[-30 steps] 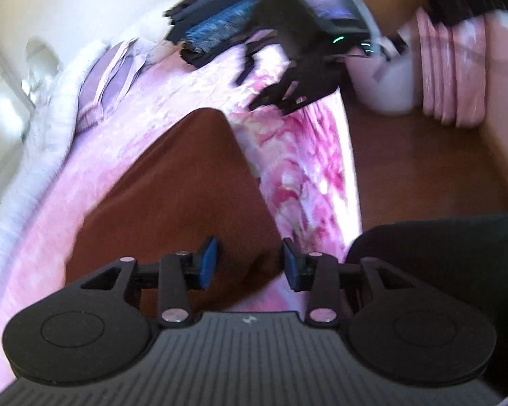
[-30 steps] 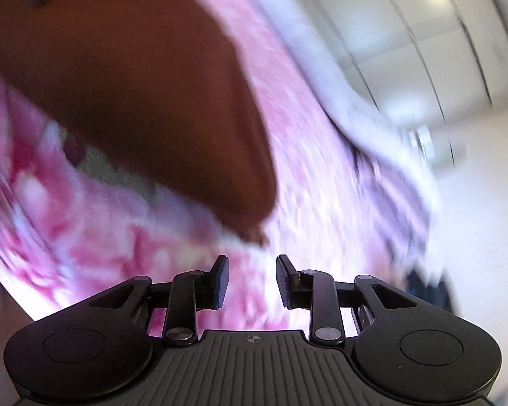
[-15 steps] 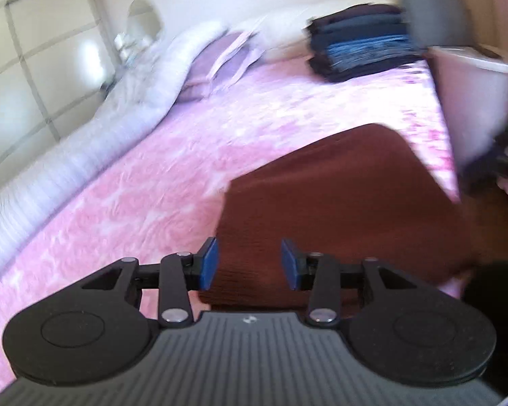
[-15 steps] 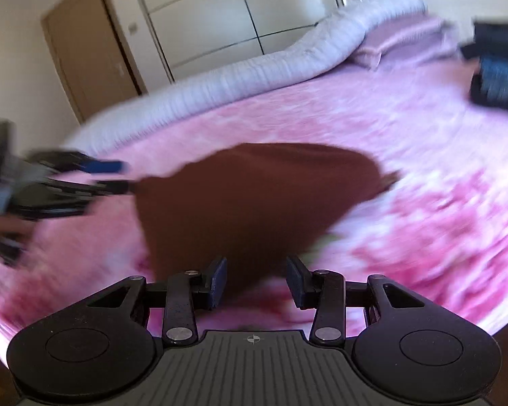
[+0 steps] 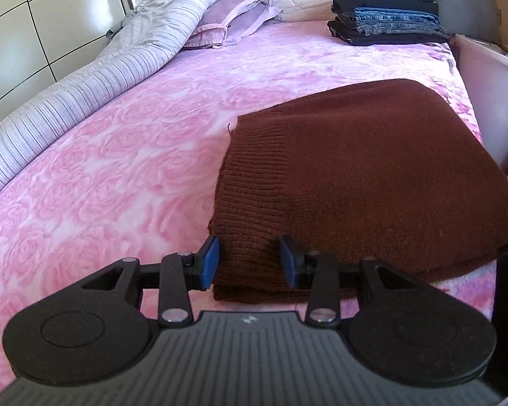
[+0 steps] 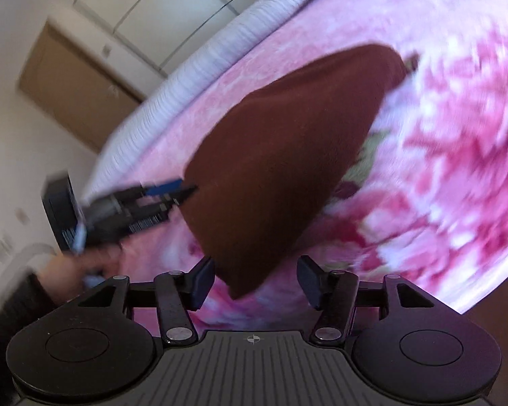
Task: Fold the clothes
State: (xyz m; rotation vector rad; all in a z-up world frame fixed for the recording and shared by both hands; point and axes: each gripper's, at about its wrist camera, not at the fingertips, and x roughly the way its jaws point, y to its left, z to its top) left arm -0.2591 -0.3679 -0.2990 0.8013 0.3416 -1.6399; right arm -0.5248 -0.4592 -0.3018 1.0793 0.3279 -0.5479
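While the folded brown sweater [image 5: 372, 176] lies on the pink floral bed [image 5: 135, 142], the left gripper [image 5: 249, 260] has its fingers spread around the sweater's ribbed near edge; the right gripper [image 6: 255, 282], fingers also spread, frames another corner of it, though that view is blurred

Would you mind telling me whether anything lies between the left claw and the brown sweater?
Nothing visible does: the left claw is open with the near corner of the sweater already between its fingers.
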